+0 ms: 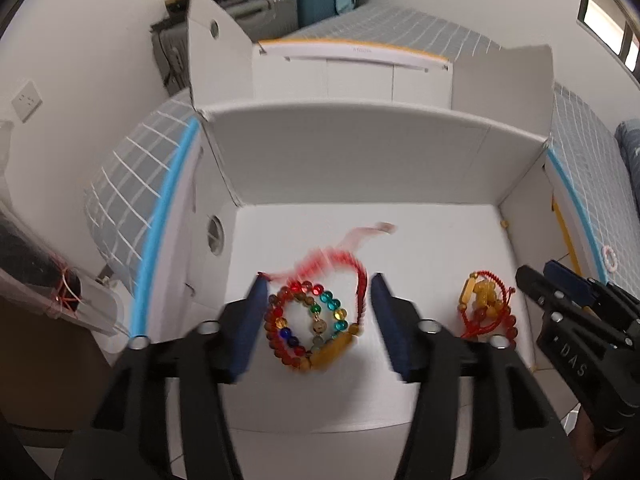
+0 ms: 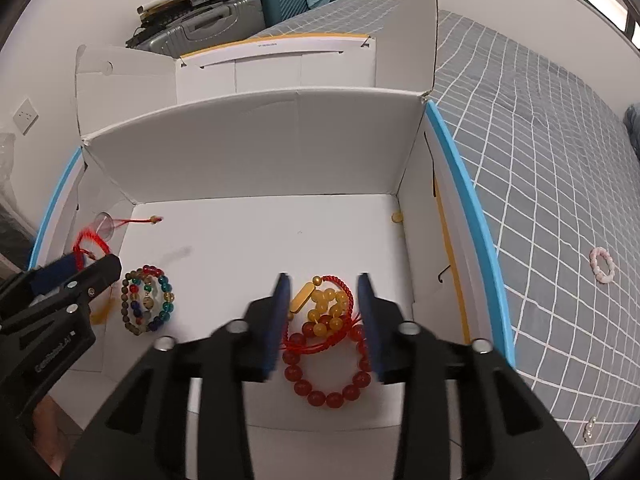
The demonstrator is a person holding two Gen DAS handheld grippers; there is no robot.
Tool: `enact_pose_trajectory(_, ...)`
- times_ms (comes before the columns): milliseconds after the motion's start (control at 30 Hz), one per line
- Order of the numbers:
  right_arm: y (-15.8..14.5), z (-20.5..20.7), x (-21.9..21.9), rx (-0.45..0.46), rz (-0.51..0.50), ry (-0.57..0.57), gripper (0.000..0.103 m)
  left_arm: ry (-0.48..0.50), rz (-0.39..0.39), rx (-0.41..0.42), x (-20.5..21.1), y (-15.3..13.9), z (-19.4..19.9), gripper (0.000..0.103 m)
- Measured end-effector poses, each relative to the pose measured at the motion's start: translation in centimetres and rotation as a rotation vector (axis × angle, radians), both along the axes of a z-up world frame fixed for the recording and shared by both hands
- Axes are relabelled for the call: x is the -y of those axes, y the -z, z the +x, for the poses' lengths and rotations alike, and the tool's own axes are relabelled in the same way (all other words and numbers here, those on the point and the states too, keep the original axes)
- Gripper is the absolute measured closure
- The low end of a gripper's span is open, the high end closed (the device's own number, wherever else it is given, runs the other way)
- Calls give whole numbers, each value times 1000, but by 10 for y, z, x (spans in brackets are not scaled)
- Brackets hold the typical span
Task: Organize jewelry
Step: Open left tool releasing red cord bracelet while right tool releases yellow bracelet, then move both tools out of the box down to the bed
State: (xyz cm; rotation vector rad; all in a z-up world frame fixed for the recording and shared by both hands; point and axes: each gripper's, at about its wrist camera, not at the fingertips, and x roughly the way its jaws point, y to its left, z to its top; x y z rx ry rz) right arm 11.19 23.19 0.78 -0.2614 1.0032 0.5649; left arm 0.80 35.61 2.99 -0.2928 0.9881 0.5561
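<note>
In the open white cardboard box (image 2: 256, 160), the left gripper (image 1: 318, 292) hangs with its blue-padded fingers (image 1: 256, 304) spread wide, released. Directly between them on the box floor lies the multicoloured glass-bead bracelet pile (image 1: 310, 324), a blurred red braided cord bracelet (image 1: 352, 268) at its 12 o'clock. At 3 o'clock, the right gripper (image 2: 324, 296) straddles the amber-and-red bead bracelet heap (image 2: 326, 340), fingers apart, touching nothing. A pink bead ring (image 2: 602, 266) lies on the grey checked bedspread (image 2: 540, 160), farther toward 3 o'clock.
</note>
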Motion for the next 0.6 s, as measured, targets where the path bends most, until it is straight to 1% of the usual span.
enact_pose_trajectory(33, -2, -1, 1, 4, 2, 0, 48, 1, 1, 9, 1, -3, -1, 37)
enact_pose_trajectory(67, -4, -2, 2, 8, 9, -1, 40, -2, 5, 14, 1, -5, -3, 35)
enact_pose_trajectory(100, -8, -3, 4, 16, 22, -2, 34, -7, 10, 22, 1, -7, -4, 28)
enact_pose_trajectory(133, -11, -4, 6, 23, 28, -1, 27, -11, 15, 31, 1, -9, -5, 20)
enact_pose_trajectory(167, -13, -4, 7, 29, 30, 1, 24, -15, 21, 41, 1, -11, -6, 17)
enact_pose_trajectory(200, -16, -5, 9, 37, 34, 4, 22, -19, 26, 48, 0, -13, -7, 13)
enact_pose_trajectory(267, -19, -6, 12, 42, 38, 5, 15, -27, 32, 56, -1, -15, -9, 11)
enact_pose_trajectory(367, -24, -8, 15, 54, 36, 2, 9, -32, 35, 65, -3, -17, -10, 6)
enact_pose_trajectory(600, -33, -9, 20, 66, 47, 7, 8, -24, 48, 73, 1, -21, -11, 6)
